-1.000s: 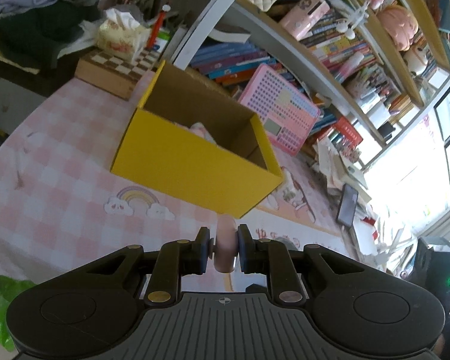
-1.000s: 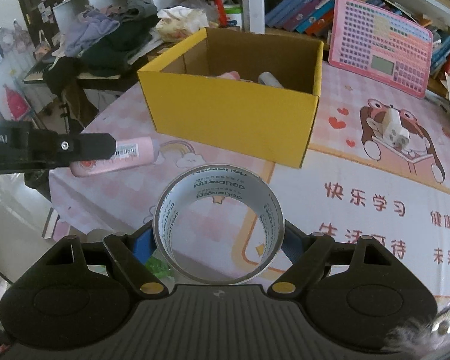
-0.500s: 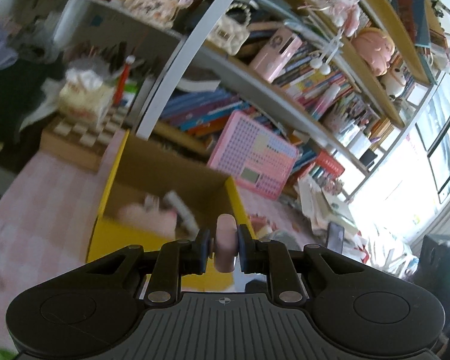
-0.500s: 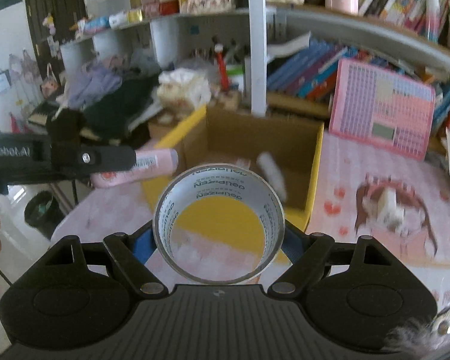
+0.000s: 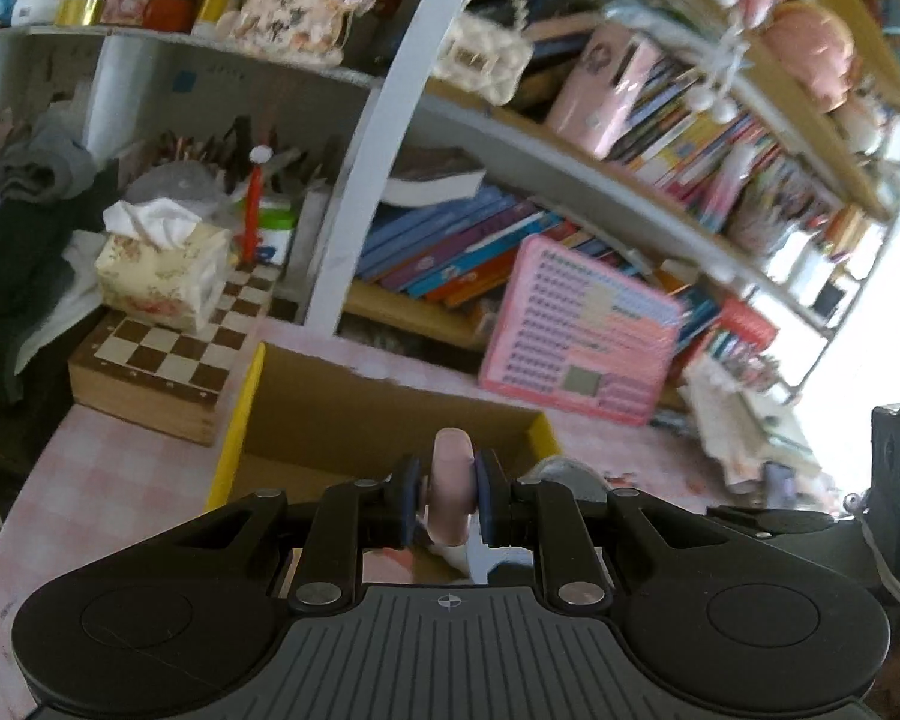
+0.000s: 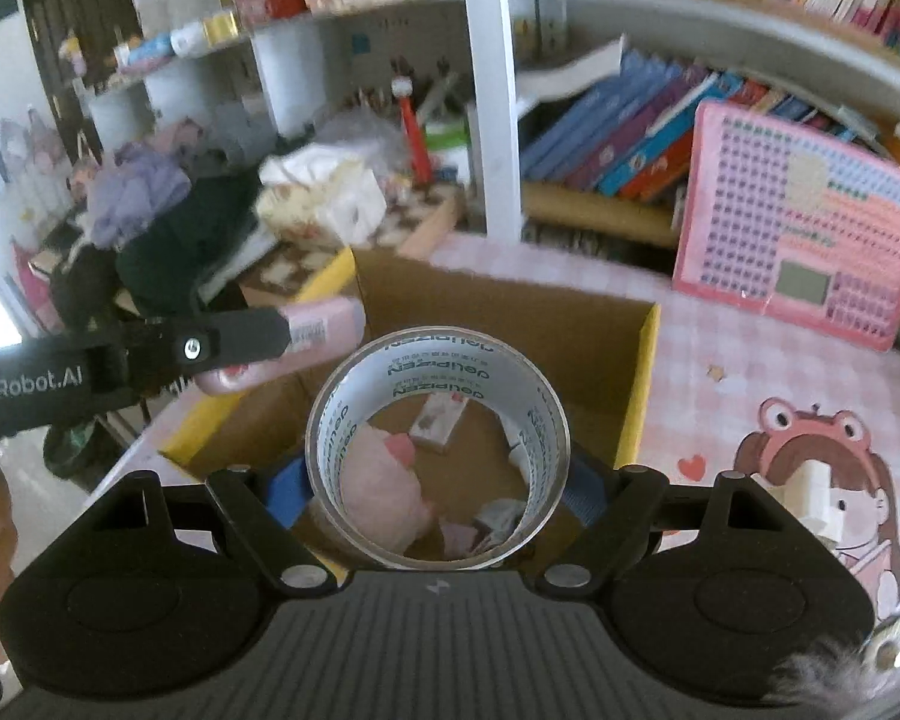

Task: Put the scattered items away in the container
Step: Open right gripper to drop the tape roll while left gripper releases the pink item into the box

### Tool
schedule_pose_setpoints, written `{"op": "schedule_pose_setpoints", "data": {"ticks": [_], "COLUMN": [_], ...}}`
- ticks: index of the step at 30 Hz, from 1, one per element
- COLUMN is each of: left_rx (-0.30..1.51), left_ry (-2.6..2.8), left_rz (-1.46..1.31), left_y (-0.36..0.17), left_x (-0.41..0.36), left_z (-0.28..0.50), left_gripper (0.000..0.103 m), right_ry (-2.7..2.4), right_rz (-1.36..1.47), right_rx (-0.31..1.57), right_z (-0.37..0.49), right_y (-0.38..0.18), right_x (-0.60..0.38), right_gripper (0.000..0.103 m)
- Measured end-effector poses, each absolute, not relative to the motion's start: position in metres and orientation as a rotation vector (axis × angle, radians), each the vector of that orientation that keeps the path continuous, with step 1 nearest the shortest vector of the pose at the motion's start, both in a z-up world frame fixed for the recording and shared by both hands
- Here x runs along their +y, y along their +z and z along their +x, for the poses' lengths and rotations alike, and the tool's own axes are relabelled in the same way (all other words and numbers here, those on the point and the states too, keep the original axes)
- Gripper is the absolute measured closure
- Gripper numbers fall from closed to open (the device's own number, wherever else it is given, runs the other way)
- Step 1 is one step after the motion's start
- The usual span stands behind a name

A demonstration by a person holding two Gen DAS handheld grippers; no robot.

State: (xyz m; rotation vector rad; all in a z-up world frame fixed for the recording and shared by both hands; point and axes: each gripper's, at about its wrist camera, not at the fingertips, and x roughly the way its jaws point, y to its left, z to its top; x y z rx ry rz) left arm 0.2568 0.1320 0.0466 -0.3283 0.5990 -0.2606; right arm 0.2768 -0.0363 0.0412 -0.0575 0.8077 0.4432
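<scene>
The yellow cardboard box (image 5: 234,420) (image 6: 639,384) stands on the pink checked table with its top open. My left gripper (image 5: 447,495) is shut on a pink tube (image 5: 450,480), held above the box's left rim; in the right wrist view the same tube (image 6: 324,330) pokes out over that rim. My right gripper (image 6: 438,480) is shut on a roll of clear tape (image 6: 438,354), held over the box's near side. Through the roll I see a pink plush (image 6: 378,492) and small packets (image 6: 441,420) on the box floor.
A wooden chessboard box (image 5: 156,372) with a tissue pack (image 5: 162,270) sits behind the box at the left. A pink keypad toy (image 6: 798,228) leans on the bookshelf. A white block (image 6: 816,492) lies on the cartoon mat at the right.
Both grippers have moved forward and up, from in front of the box to over it. The box's inside now shows below them. Both grips are unchanged.
</scene>
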Motion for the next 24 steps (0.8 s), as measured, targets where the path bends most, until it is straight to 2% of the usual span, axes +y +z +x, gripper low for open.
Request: {"op": "schedule_pose_setpoints", "data": {"ticks": [11, 24], "left_rx": [0.772, 0.874], "left_ry": [-0.163, -0.148], "left_rz": [-0.274, -0.233], "left_y": [0.004, -0.02], "left_x": [0.12, 0.108], "left_z": [0.327, 0.351], "left_gripper": [0.084, 0.084], "right_ry": [0.487, 0.487], "right_rz": [-0.25, -0.292], "right_rx": [0.951, 0.993], "right_z": [0.337, 0.373], "right_y": [-0.004, -0.018], "right_x": [-0.011, -0.011], "right_gripper": [0.021, 0.02]}}
